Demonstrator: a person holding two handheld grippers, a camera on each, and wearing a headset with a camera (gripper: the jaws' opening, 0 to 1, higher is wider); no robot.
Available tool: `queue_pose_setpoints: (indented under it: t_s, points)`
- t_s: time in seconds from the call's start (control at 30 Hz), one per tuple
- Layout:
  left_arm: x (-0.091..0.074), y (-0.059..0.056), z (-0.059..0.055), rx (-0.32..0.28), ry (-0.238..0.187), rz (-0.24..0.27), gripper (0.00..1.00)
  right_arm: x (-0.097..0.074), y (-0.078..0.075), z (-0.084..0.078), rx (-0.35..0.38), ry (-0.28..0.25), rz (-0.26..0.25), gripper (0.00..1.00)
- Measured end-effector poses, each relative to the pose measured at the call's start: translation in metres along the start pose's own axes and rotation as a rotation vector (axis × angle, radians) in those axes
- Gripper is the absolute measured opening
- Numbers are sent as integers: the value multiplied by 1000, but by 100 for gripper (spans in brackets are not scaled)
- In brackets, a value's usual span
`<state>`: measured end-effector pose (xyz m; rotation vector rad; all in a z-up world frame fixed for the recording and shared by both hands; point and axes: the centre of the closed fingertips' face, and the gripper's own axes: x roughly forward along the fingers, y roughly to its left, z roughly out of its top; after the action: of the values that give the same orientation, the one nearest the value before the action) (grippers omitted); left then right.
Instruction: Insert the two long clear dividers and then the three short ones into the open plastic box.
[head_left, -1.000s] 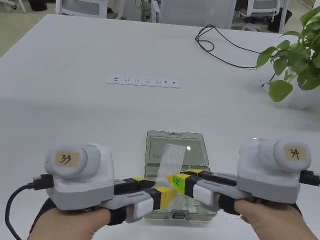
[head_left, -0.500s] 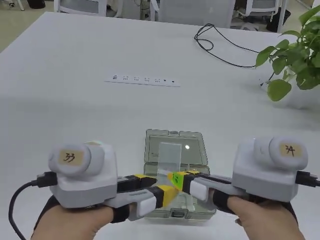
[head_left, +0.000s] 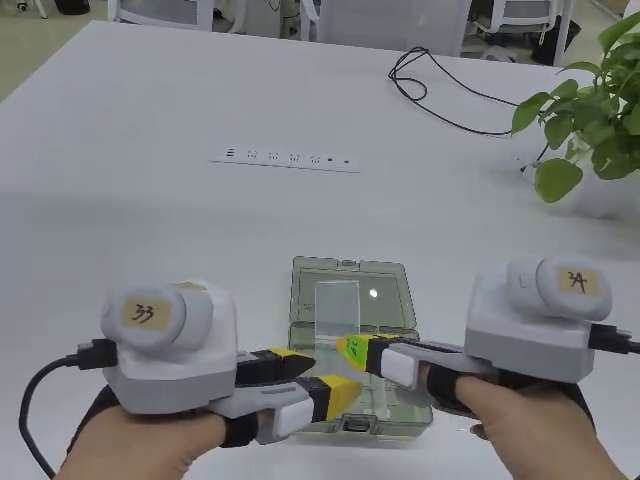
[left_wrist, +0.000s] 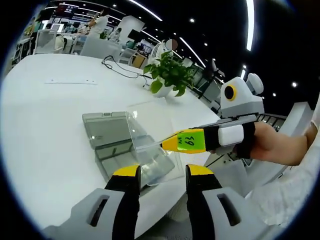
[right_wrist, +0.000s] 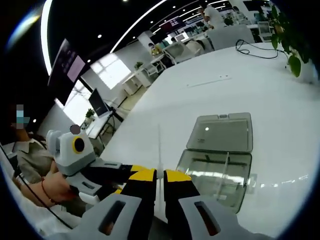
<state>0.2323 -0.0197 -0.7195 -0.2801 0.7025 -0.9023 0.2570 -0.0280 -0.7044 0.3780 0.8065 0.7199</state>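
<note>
One wide white table carries everything, and the open plastic box lies on it at the near edge, its clear lid folded flat away from the person. A leafy green plant stands beyond the box to the right, and a black cable loops on the table well beyond it, near the far edge. The left gripper hangs at the box's near left corner, level with the rim; in the left gripper view its yellow-tipped jaws stand well apart with nothing held between them. The right gripper reaches in from the right over the box base, its jaws pinched narrow on a clear divider; the right gripper view shows that sheet edge-on, rising from between the closed tips. A white power strip lies flat beyond the box, well apart from it. The divider stands upright over the box near the hinge line, gripped at its lower edge; whether it touches the box cannot be told.
</note>
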Motion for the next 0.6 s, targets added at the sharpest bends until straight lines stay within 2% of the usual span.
queue_pose_setpoints:
  t_s: [0.13,0.3,0.47,0.6]
  points:
    - [-3,2,-2,34,3,-9,39,-2,-6,4,32,9,-18,6]
    - [-7,2,-5,118,19,-28,46,-3,-14,7,51,29,-48,7]
    - [-10,3,-10,172,25,-52,53,-1,-19,10,77,63,-74,7]
    - [-14,3,-16,244,43,-74,59,3,-24,7,94,107,-95,7]
